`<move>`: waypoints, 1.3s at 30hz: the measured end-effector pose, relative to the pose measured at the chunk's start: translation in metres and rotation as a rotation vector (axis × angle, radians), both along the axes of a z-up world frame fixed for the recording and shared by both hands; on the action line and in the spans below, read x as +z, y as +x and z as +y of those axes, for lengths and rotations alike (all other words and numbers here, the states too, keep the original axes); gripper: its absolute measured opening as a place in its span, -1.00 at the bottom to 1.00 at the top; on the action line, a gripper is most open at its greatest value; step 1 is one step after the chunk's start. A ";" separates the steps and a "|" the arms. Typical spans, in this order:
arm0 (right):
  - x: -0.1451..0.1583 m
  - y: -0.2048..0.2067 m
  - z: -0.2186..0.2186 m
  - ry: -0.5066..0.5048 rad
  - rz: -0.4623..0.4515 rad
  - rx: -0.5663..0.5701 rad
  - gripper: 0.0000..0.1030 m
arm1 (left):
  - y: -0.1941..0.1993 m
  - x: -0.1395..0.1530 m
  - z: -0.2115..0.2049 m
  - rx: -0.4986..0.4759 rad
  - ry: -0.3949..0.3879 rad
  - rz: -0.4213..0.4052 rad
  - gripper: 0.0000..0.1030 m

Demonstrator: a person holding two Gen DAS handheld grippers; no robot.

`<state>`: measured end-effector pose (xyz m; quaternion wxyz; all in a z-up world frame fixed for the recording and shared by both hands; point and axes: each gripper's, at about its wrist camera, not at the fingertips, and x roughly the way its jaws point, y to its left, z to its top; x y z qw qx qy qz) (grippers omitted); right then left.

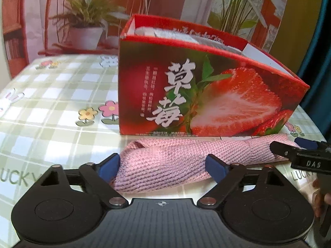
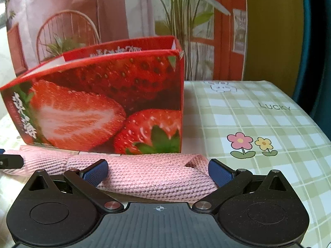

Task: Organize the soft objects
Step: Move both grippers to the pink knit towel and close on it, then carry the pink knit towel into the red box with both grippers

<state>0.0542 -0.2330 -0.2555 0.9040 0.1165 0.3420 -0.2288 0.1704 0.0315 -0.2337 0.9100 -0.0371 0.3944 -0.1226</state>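
Near the counter's front edge, both tongs, left (image 1: pixel 163 165) and right (image 2: pixel 158 170), gape around the pink cloth (image 1: pixel 175 161), unpinched; next, squeeze, lift into strawberry box (image 1: pixel 206 95).

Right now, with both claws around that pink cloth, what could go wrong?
The pink cloth lies folded against the strawberry box. The left gripper and right gripper each straddle one end, so the fold may sag or open when lifted. The box is close behind, so a forward nudge could shove it.
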 end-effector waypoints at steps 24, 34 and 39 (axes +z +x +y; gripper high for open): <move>-0.004 -0.004 0.012 0.128 -0.016 0.149 -0.39 | -0.015 -0.008 -0.002 -0.110 -0.089 0.003 -0.51; 0.053 -0.023 0.020 0.165 -0.153 0.250 -0.55 | -0.037 0.045 0.021 -0.119 -0.151 -0.142 -0.57; 0.099 -0.024 0.017 0.143 -0.268 0.285 -0.55 | -0.042 0.082 0.032 -0.127 -0.180 -0.246 -0.57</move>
